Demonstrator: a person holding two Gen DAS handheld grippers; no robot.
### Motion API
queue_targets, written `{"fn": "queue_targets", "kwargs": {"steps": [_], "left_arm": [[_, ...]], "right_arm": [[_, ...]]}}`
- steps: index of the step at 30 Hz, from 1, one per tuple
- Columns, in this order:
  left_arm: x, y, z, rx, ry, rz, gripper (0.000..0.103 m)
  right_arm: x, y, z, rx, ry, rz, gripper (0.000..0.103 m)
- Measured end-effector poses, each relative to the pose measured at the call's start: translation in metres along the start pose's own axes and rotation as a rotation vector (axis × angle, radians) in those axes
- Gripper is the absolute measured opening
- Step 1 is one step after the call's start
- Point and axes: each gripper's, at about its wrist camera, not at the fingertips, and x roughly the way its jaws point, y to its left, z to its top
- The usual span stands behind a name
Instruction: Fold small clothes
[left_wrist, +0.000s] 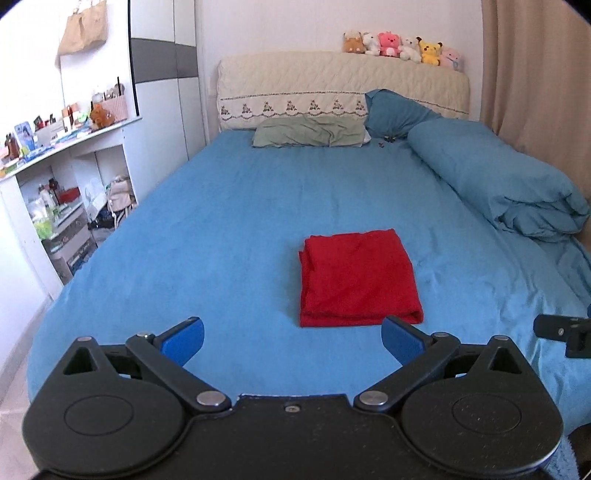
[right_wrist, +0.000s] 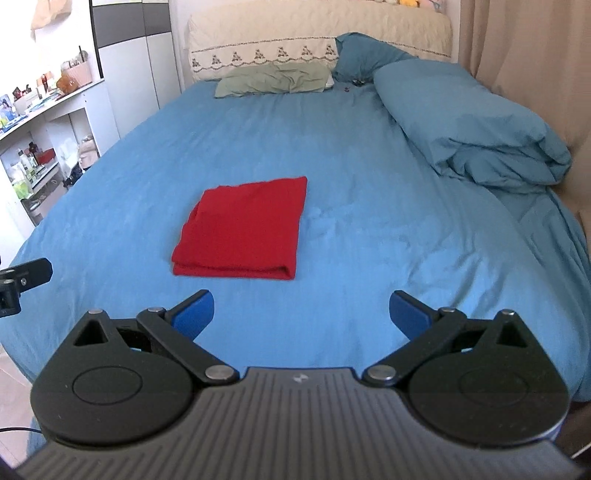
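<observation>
Left claw (left_wrist: 291, 341) and right claw (right_wrist: 301, 314) both gape apart, empty, short of the folded red cloth (left_wrist: 358, 277) on the bed (left_wrist: 221, 221).

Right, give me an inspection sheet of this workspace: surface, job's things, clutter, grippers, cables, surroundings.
Surface: bed with a blue sheet, lightly creased.
Job's things: red garment lies folded into a flat rectangle mid-bed, touched by neither gripper.
Clutter: rolled blue duvet along the right edge; green pillow and blue pillow at the headboard; small dark bits beside them, too small to tell.
Grippers: left gripper open, empty, short of the garment's near edge; right gripper open, empty, to the garment's right.
Cables: a thin dark cable at the right view's lower left edge.
Surroundings: plush toys on the headboard, crowded white shelf at left, beige curtain at right.
</observation>
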Motion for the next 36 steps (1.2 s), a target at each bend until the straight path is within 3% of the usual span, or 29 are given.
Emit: {"fn": "queue_targets", "kwargs": {"steps": [36], "left_arm": [[-0.01, -0.02, -0.001, 0.061, -0.036, 0.018, 0.103]], "right_arm": [[-0.004, -0.006, -0.009, 0.032, -0.002, -0.026, 0.103]]}}
